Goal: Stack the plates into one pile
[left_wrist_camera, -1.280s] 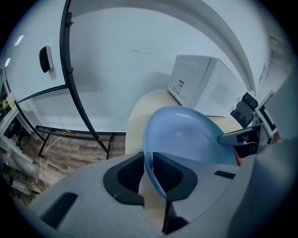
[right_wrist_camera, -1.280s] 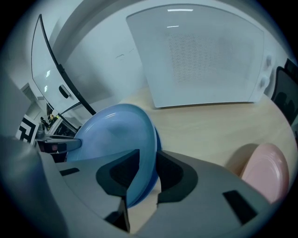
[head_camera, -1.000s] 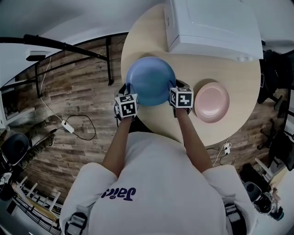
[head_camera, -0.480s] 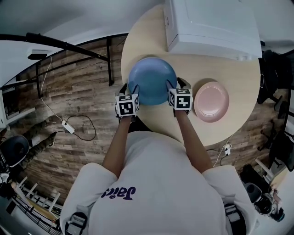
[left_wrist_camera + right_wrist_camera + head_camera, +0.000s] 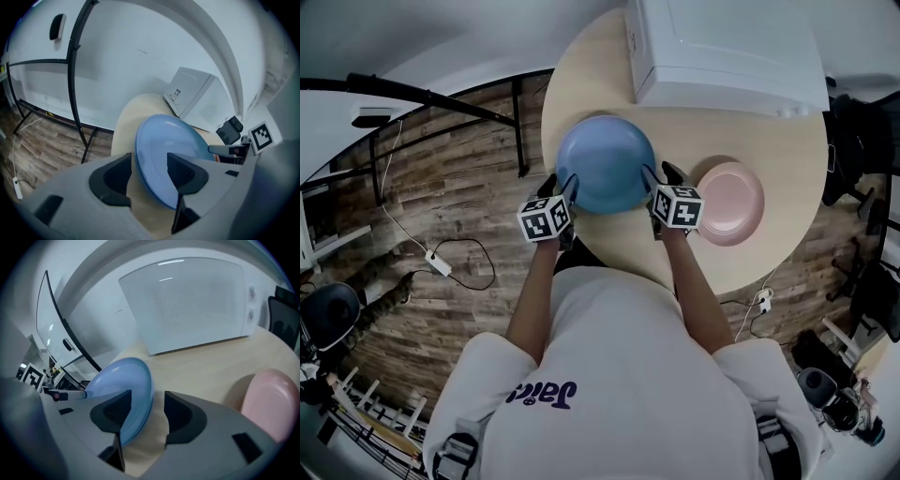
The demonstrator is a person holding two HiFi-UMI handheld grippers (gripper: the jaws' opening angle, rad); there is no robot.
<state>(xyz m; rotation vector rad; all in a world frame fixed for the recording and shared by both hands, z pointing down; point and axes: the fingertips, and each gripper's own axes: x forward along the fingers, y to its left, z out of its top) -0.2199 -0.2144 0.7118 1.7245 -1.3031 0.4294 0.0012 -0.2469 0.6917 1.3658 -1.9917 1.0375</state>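
Note:
A blue plate (image 5: 605,173) rests on the round wooden table (image 5: 712,131), near its left edge. A pink plate (image 5: 729,202) lies apart from it to the right. My left gripper (image 5: 565,186) straddles the blue plate's (image 5: 164,150) left rim. Its jaws are opening, and the rim (image 5: 140,154) passes between them with a gap at each pad. My right gripper (image 5: 656,178) straddles the right rim, open, with the pads clear of the blue plate (image 5: 122,380). The pink plate (image 5: 269,399) shows at the right of the right gripper view.
A white box-shaped appliance (image 5: 727,47) fills the back of the table, just behind the blue plate. The table's left edge drops to a wooden floor (image 5: 441,206) with cables and a black metal frame (image 5: 520,112). A dark chair (image 5: 858,141) stands at the right.
Both grippers have opened from a grip on the blue plate's rims. The plate now lies flat on the table. Both marker cubes have rolled slightly; the hands have stayed in place.

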